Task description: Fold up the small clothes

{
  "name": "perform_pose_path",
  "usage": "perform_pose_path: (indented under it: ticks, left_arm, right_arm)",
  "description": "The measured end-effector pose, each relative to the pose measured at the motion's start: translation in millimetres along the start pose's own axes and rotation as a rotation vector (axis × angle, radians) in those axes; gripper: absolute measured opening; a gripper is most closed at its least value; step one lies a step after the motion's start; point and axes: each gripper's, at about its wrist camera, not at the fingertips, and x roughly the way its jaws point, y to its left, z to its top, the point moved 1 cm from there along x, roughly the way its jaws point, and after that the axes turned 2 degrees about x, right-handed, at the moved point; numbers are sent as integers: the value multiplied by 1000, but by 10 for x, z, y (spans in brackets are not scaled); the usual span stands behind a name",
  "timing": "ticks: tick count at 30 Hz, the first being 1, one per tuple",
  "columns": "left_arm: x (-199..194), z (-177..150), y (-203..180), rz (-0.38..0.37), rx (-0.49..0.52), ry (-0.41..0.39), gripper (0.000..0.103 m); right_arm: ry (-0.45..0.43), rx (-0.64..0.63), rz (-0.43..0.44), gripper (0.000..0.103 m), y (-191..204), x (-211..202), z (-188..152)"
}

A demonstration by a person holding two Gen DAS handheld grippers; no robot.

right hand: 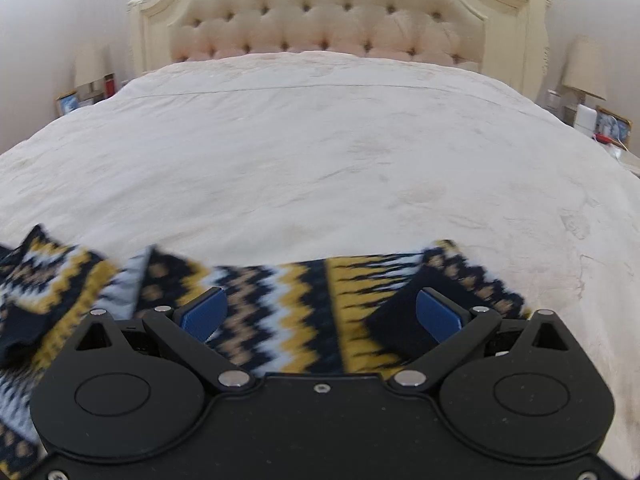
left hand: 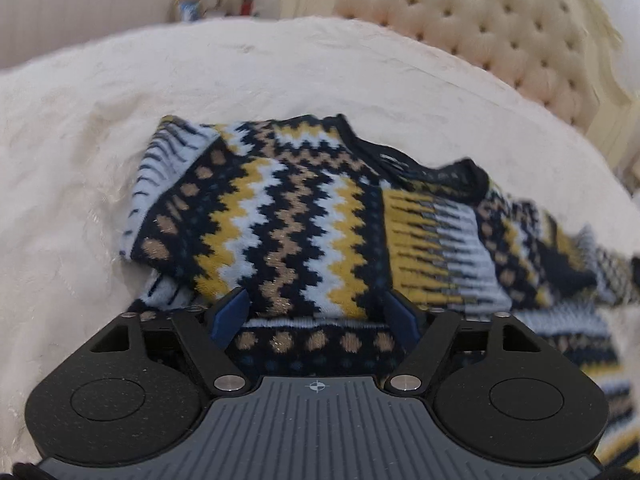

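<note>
A small knit sweater [left hand: 288,216] with navy, yellow, white and tan zigzags lies on the white bedspread [left hand: 80,160]. In the left wrist view one sleeve is folded over the body and the dark collar [left hand: 440,172] faces right. My left gripper [left hand: 316,312] is open, its blue pads [left hand: 230,312] spread over the sweater's near edge. In the right wrist view the sweater [right hand: 280,312] lies across the near edge, blurred. My right gripper [right hand: 320,312] is open, with its blue pads [right hand: 436,316] wide apart above the fabric. Neither gripper holds anything.
A cream tufted headboard [right hand: 320,12] stands at the far end of the bed [right hand: 320,140]. Nightstands with lamps [right hand: 584,68] and small items flank it on both sides. The bedspread stretches broad and flat beyond the sweater.
</note>
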Motion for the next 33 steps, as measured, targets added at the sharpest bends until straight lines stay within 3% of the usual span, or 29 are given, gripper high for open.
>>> perform_pose_path:
  ticks: [3,6,8,10,13,19,23,33]
  left_arm:
    - [30,-87,-119,25,102,-17,85]
    - [41,-102,-157,37,117,-24,88]
    - [49,-118,-166,38,121,-29,90]
    - [54,-127,-173,41,127,-35,90]
    - [38,-143,-167,36,125,-39,90]
    - [45,-119,-171,19,147,-13,94]
    - [53,-59,-176,7,167,26,94]
    - [-282,36,37,-86,48,34,93]
  right_arm:
    - [28,11,-49,99,-167,140,-34]
    - [83,12,-110,64,-308,244,-113]
    - [80,22,-83,54,-357,209,-120]
    - [84,23,-74,27,-361,157,-97]
    - [91,24,-60,14,-340,48,0]
    - [59,139,73,13,-335,-299,295]
    - [39,192,201,12,-120,-621,526]
    - [61,215,530,10,956,-1082,756]
